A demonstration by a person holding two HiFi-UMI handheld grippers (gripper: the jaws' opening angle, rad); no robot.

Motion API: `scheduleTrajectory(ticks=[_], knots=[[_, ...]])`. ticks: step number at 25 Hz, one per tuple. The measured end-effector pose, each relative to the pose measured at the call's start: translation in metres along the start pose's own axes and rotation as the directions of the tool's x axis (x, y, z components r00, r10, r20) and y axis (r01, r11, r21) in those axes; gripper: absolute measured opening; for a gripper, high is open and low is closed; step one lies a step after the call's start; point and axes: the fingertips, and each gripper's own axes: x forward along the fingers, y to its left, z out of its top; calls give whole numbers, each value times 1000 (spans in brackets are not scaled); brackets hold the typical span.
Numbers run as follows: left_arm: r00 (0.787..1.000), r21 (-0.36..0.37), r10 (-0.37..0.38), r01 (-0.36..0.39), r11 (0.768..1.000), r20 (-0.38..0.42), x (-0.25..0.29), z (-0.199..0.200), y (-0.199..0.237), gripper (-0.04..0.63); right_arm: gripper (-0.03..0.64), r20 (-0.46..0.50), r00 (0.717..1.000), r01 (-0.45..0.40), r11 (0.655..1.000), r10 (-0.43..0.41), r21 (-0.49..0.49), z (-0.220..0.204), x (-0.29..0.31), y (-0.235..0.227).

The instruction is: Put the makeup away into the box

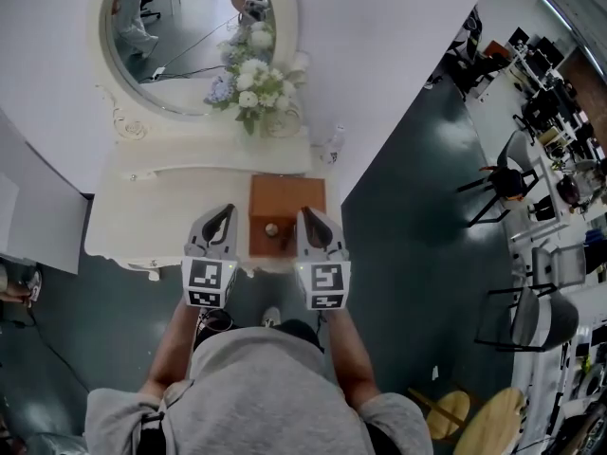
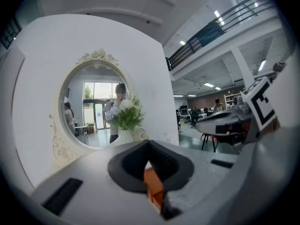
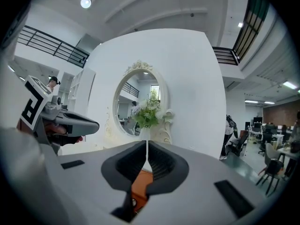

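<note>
Brown wooden box (image 1: 286, 202) at near edge of white dressing table (image 1: 161, 207), centre; small round pale knob (image 1: 271, 228) on top. Farther back, flower bouquet (image 1: 248, 79) and oval mirror (image 1: 190, 27). Left gripper (image 1: 227, 209) just left of box, jaws closed tip to tip, empty. Right gripper (image 1: 305, 212) just right of box, jaws pressed together, holding nothing.

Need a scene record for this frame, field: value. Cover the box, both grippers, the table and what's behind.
box: brown wooden box, lid on, round knob on top
table: white dressing table, box at its front edge
left gripper: at the box's left side, fingers together, empty
right gripper: at the box's right side, fingers together, empty
behind box: oval mirror, flowers
makeup: none visible
</note>
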Motion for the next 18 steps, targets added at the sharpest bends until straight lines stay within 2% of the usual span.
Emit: scheduleTrajectory(ticks=[18], knots=[[1000,6,-3,3,1000,12,-10,-1,0,0,25,1,1000,7,1000,-7,4,0,-5,7]])
